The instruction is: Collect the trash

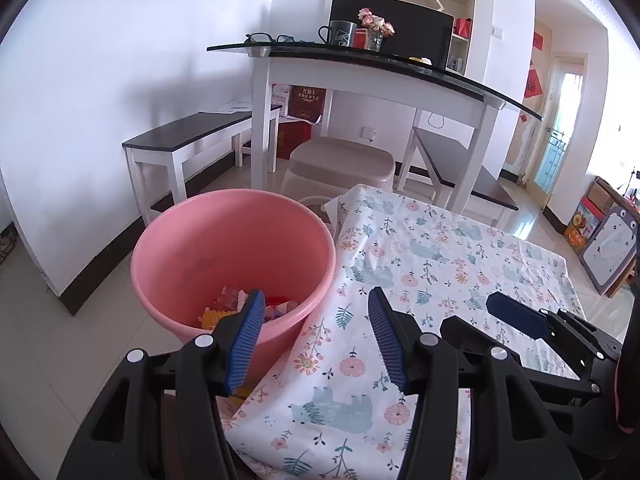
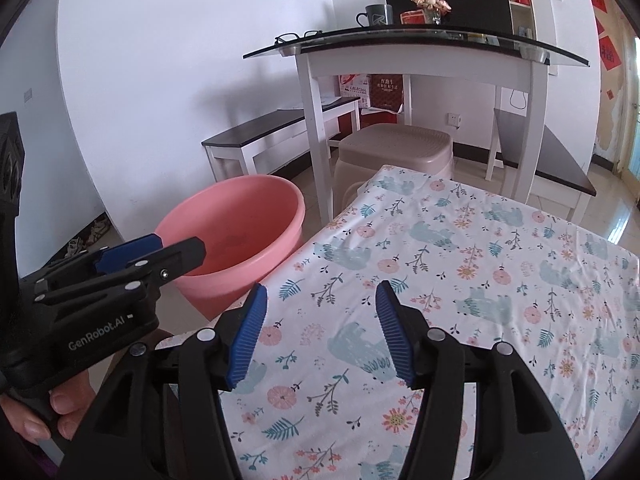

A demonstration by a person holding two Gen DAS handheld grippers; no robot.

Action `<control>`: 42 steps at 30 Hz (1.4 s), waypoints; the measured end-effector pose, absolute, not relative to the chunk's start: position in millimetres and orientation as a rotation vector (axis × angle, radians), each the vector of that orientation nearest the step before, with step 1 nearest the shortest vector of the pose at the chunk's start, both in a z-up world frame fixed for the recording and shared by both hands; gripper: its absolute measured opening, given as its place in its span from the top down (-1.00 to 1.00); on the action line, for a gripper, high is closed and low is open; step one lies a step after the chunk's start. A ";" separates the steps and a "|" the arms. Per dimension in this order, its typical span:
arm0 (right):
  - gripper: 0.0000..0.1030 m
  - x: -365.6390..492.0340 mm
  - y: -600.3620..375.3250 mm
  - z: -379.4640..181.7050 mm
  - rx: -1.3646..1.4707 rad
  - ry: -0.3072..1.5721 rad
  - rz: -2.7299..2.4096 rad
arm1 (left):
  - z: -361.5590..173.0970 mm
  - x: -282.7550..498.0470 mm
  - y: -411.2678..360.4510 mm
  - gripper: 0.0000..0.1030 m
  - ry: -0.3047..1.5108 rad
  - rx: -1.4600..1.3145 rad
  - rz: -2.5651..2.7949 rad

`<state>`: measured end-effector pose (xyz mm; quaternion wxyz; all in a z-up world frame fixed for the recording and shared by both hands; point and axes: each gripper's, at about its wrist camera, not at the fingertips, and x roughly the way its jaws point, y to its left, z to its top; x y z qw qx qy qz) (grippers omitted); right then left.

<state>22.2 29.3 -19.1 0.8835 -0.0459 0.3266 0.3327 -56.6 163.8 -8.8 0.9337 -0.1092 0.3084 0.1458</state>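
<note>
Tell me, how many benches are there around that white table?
2: one bench against the wall left of the white table, another bench on its right. Others may be hidden.

bucket (image 1: 192,248): pink; tablecloth (image 1: 440,248): white, floral, pale-blue animals; gripper pads (image 1: 246,336): blue; stool (image 1: 340,160): beige

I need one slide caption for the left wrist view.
Open left tongs above round pink plastic bucket holding trash, beside floral tablecloth.

Home dining room: glass-topped table (image 1: 400,68), benches (image 1: 188,132).
</note>
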 end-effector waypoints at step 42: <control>-0.11 12.0 38.1 -17.2 -0.090 0.692 0.753 | -7.3 -77.4 184.2 -0.11 0.616 -0.260 0.405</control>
